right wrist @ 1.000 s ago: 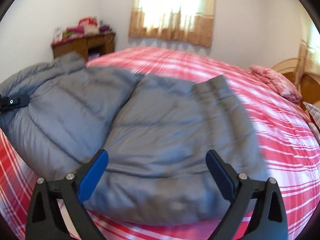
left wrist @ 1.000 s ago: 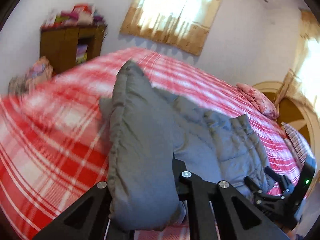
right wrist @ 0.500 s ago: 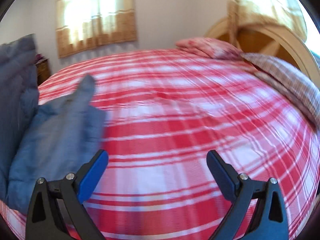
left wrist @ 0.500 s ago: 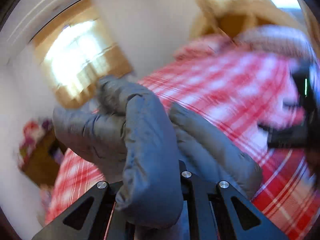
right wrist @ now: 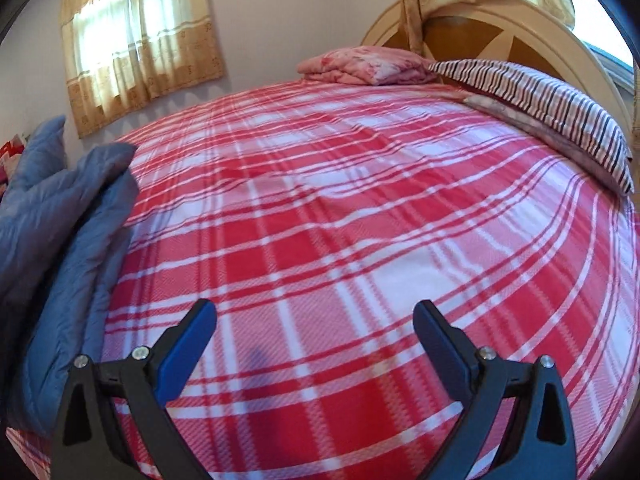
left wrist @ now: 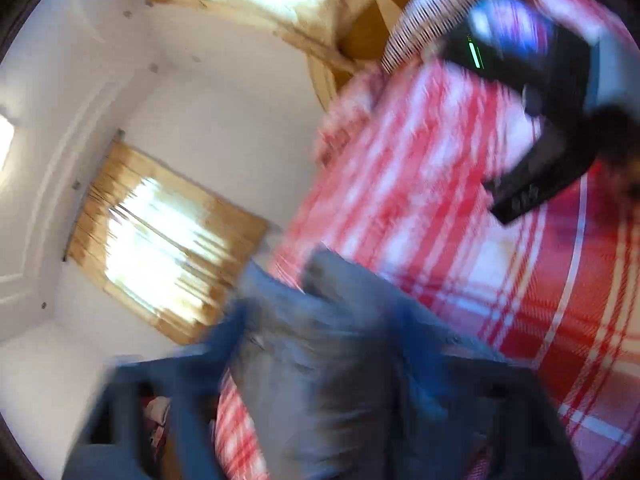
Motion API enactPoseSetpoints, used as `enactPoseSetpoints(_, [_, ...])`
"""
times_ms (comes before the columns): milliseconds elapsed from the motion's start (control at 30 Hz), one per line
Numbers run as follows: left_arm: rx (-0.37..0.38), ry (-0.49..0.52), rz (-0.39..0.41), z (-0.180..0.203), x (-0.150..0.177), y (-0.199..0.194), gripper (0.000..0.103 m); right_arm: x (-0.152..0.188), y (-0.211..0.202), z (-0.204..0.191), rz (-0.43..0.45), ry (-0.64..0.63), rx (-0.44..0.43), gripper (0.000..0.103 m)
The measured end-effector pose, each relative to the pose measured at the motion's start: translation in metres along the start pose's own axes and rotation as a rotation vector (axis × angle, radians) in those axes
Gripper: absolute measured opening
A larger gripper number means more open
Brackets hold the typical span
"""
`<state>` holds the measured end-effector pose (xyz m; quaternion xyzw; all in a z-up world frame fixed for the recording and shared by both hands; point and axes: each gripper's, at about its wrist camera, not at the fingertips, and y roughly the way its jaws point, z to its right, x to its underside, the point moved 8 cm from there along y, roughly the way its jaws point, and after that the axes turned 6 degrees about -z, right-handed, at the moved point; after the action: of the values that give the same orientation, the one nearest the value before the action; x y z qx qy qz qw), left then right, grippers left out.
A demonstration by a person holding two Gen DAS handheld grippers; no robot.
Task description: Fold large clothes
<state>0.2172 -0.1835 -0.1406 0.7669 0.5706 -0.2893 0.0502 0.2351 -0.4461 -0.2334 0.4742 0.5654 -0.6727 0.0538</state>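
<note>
Grey padded coat (left wrist: 320, 360) between opening left fingers (left wrist: 224, 344); right fingers (right wrist: 188, 336) apart, empty.

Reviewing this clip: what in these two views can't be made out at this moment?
- Left wrist view: motion blur smears the left claw; its jaws are opening with the grey jacket between them, but contact is unreadable.
- Left wrist view: the right claw is a dark smear; its jaws are unreadable there.
- Right wrist view: the jacket is cut off by the left edge, so its fold state is hidden.
- Right wrist view: the right claw is clearly open, empty.
</note>
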Motion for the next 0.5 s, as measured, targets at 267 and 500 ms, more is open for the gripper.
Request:
enactPoseSetpoints(267, [-0.046,-0.276,-0.108,-0.11,0.06,0.011,0.102,-0.062,-0.053,-0.045,0.073,-0.034,-0.157,0.1])
enactPoseSetpoints(500, [-0.029,-0.772,-0.522,-0.194,0.23,0.118,0.102,-0.115,-0.061,-0.185,0.001,-0.209,-0.33,0.098])
